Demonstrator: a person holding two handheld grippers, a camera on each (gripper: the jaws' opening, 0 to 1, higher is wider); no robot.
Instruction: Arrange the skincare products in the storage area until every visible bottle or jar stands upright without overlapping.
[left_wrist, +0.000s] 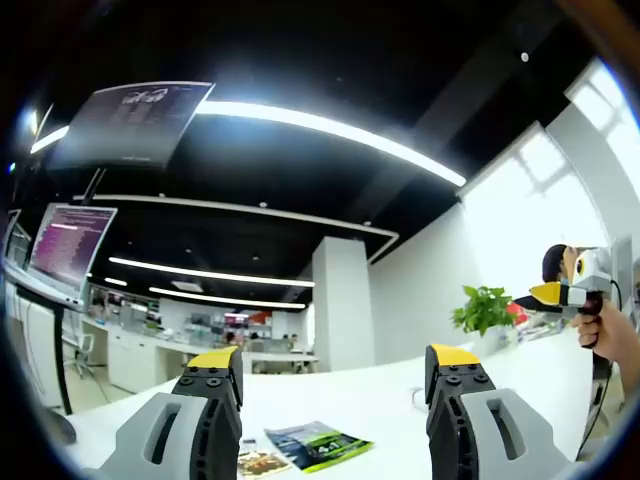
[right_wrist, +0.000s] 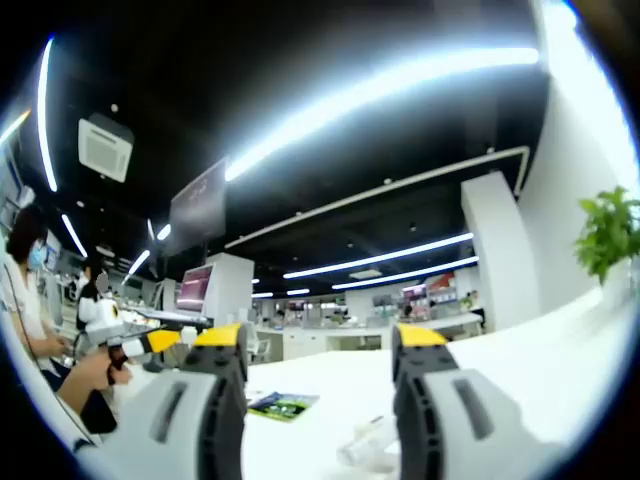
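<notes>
The only thing that could be one of the skincare products is a pale, blurred object (right_wrist: 365, 443) lying on the white tabletop (right_wrist: 520, 370) low between the right gripper (right_wrist: 318, 345) fingers, nearer the right-hand one. It looks tipped on its side, but it is too soft to tell a bottle from a tube. No storage area can be made out from here.

Both pairs of fingers stand spread with nothing between them. The left gripper (left_wrist: 335, 360) is pointed high, out across the office, with a green leaflet (left_wrist: 318, 443) and a smaller printed card (left_wrist: 262, 462) flat on the tabletop between its fingers, toward the left one. A potted plant (left_wrist: 484, 308) sits beyond the right-hand finger.

The risk I see is aim: both grippers are tilted up toward the ceiling lights, so a reach made now would go blind. Coming down onto a lying, rounded item could roll it away or knock it off the edge. The leaflet could also slide underfoot if a bottle gets stood on it.
</notes>
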